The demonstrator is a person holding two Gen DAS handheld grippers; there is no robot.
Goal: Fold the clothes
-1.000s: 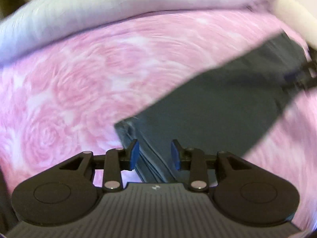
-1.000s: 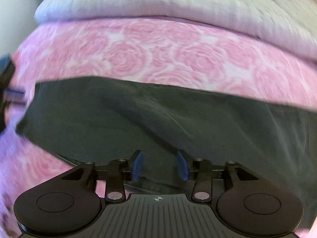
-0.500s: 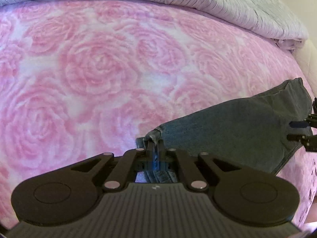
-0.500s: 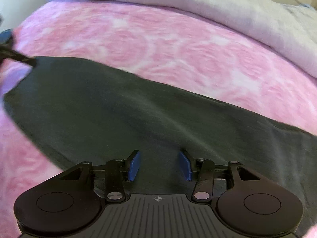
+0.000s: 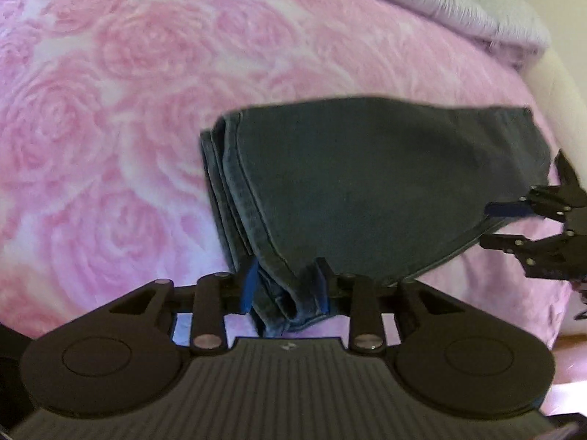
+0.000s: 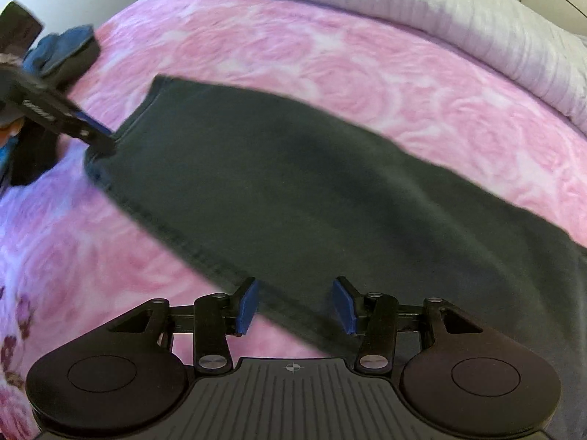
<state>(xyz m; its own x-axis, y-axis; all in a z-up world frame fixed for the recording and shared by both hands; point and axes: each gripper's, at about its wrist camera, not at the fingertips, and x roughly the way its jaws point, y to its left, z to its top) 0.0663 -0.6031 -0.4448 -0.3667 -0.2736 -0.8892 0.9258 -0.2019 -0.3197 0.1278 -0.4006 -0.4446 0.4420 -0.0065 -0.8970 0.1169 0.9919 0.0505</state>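
Dark grey-blue jeans (image 5: 385,183) lie folded in stacked layers on the pink bed. My left gripper (image 5: 286,289) points down at their near left corner. Its jaws are opening, and the bunched hem sits between the blue pads without being pinched. In the right wrist view the jeans (image 6: 293,190) run diagonally, and my right gripper (image 6: 295,306) stands open over their near edge, with cloth between its fingers but not pressed. The right gripper (image 5: 502,225) also shows at the jeans' right end, and the left gripper (image 6: 99,143) at their far left corner.
A pink rose-patterned bedspread (image 5: 110,128) covers the bed. A pale striped duvet (image 6: 403,11) is heaped along the far side. The bed's right edge and a cream wall (image 5: 550,80) lie close to the jeans. A blue sleeve (image 6: 62,51) shows behind the left gripper.
Half a second ago the left gripper was shut on the jeans' corner; now its jaws stand apart around the hem. The jeans have settled into a folded stack. The right gripper stayed open.
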